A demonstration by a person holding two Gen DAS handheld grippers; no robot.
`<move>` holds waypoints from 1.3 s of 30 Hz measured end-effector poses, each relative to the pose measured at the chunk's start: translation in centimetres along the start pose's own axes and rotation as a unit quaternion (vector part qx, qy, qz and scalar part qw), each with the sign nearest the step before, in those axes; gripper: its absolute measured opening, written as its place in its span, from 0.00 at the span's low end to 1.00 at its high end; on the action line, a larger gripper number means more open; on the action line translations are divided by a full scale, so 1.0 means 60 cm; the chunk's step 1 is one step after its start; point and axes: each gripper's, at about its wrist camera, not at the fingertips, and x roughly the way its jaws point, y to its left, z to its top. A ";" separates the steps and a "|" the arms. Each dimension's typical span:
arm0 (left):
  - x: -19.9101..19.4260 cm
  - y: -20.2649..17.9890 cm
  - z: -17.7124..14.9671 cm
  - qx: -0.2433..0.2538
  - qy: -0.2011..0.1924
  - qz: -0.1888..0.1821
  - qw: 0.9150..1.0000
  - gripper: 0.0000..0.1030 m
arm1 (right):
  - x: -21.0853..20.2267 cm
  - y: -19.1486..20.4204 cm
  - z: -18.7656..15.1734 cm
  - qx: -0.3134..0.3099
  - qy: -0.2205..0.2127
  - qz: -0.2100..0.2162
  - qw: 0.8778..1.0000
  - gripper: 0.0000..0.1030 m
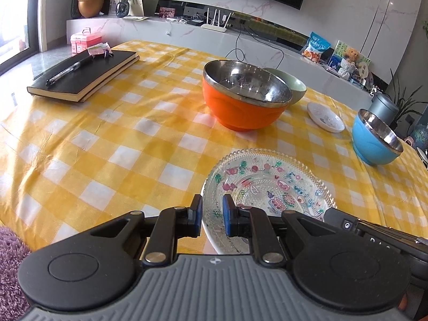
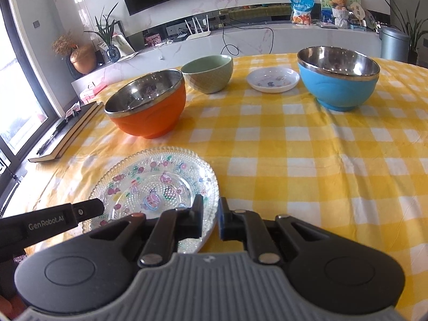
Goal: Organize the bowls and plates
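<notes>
A clear glass plate with coloured drawings (image 1: 270, 187) (image 2: 157, 187) lies at the near table edge. My left gripper (image 1: 212, 216) straddles its left rim, jaws a narrow gap apart. My right gripper (image 2: 210, 220) straddles its right rim the same way. Whether either pinches the rim I cannot tell. Behind stand an orange steel-lined bowl (image 1: 246, 99) (image 2: 147, 104), a green ceramic bowl (image 1: 294, 85) (image 2: 208, 73), a small white dish (image 1: 325, 116) (image 2: 272, 79) and a blue steel-lined bowl (image 1: 374, 139) (image 2: 338, 76).
The table has a yellow checked cloth (image 1: 120, 139) (image 2: 307, 160). A black notebook with a pen (image 1: 83, 75) (image 2: 69, 131) lies at the far left. A purple rug (image 1: 10, 254) shows below the near left edge.
</notes>
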 end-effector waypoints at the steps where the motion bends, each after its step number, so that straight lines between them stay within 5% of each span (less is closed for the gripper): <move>1: 0.000 0.000 0.000 0.002 -0.001 0.000 1.000 0.16 | 0.000 0.002 0.000 -0.004 -0.001 -0.001 1.000 0.08; 18: 0.002 -0.001 -0.001 0.008 0.003 0.007 1.000 0.17 | -0.001 0.012 -0.005 -0.037 -0.011 -0.013 0.999 0.10; 27: -0.017 -0.006 0.013 0.013 -0.021 0.010 1.000 0.30 | -0.020 -0.011 0.009 -0.010 -0.027 -0.014 0.999 0.21; 39: -0.007 -0.091 0.056 0.050 -0.039 -0.054 0.997 0.32 | -0.039 -0.097 0.044 0.054 -0.061 -0.070 0.994 0.22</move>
